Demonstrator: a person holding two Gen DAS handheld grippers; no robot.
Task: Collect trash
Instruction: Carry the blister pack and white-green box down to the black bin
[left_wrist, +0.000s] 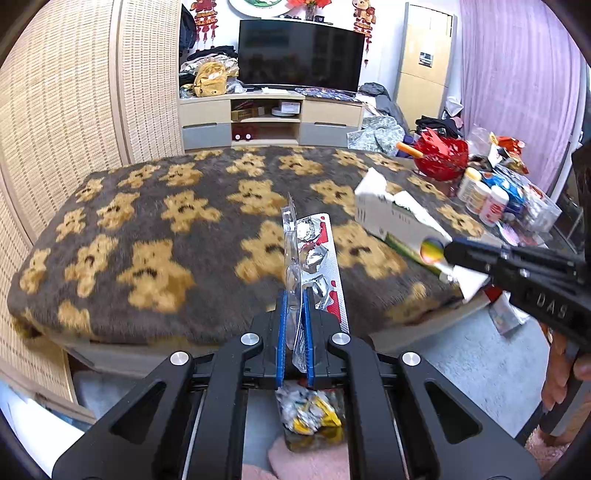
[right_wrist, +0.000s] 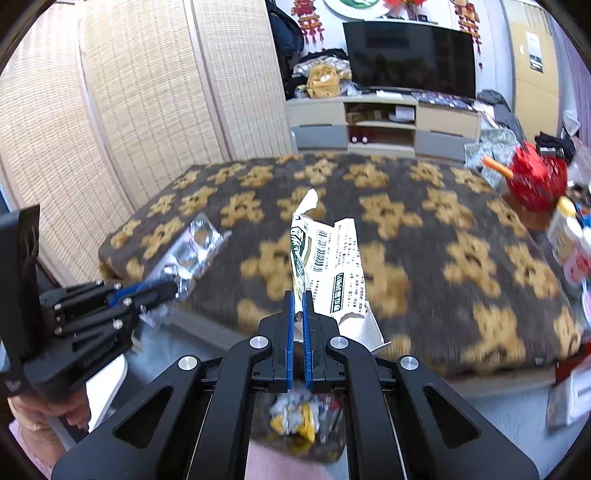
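My left gripper (left_wrist: 295, 295) is shut on an empty silver blister pack (left_wrist: 314, 254) with red print, held upright above the near edge of the bear-patterned blanket (left_wrist: 147, 221). It also shows in the right wrist view (right_wrist: 192, 251). My right gripper (right_wrist: 298, 295) is shut on a torn white and green medicine box (right_wrist: 328, 258), held above the blanket's near edge; the box also shows in the left wrist view (left_wrist: 395, 214). Below both grippers sits a bin with crumpled wrappers (left_wrist: 310, 413), which also shows in the right wrist view (right_wrist: 295, 417).
A red basket (left_wrist: 443, 158) and several bottles (left_wrist: 484, 195) crowd the right side of the blanket. A TV stand (left_wrist: 269, 118) stands beyond it. Woven screens (left_wrist: 55, 129) line the left. Packets lie on the grey floor (right_wrist: 565, 398) at right.
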